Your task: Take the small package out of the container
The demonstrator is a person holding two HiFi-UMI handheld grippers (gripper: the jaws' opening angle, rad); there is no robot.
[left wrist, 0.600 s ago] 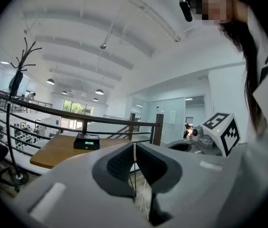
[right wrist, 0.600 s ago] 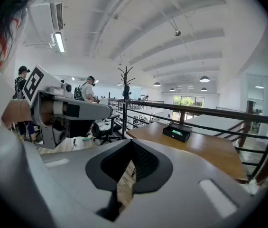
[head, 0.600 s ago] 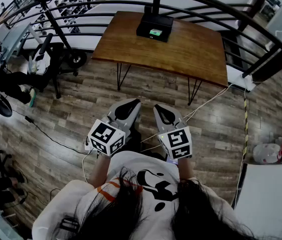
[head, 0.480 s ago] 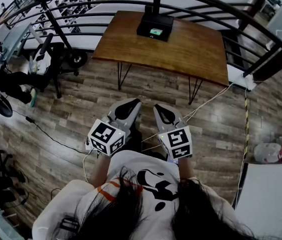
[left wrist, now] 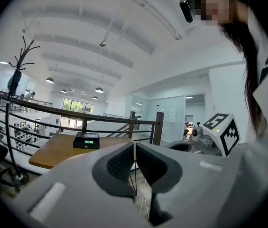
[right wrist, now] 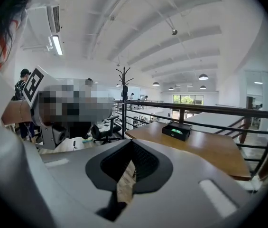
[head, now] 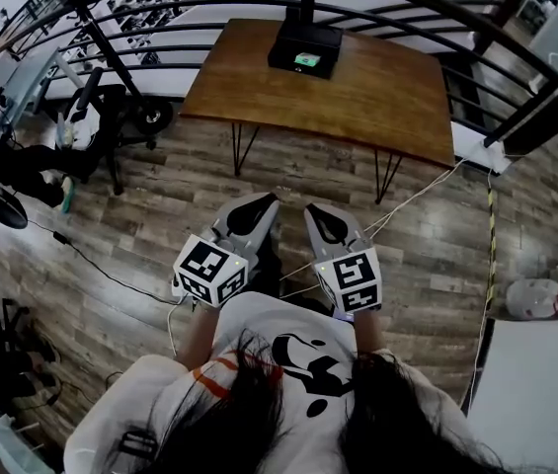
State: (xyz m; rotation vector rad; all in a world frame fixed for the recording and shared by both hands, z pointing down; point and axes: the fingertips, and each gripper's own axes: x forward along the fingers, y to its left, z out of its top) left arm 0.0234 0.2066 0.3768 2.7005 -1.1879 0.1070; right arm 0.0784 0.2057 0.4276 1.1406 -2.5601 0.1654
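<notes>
Small package (head: 307, 61): fingers of left gripper (left wrist: 134, 145) and right gripper (right wrist: 131, 145) are sitting clenched, empty, well apart from it. It is lying inside the black container (head: 283, 59) on the far worktop (head: 377, 97). Probably approaching; advisable: releasing one pair before descending.

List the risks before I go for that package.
1. Cables lie between you and the table: you could trip on the way over.
2. The left tool and right tool are both shut; one must open before it reaches into the container.
</notes>
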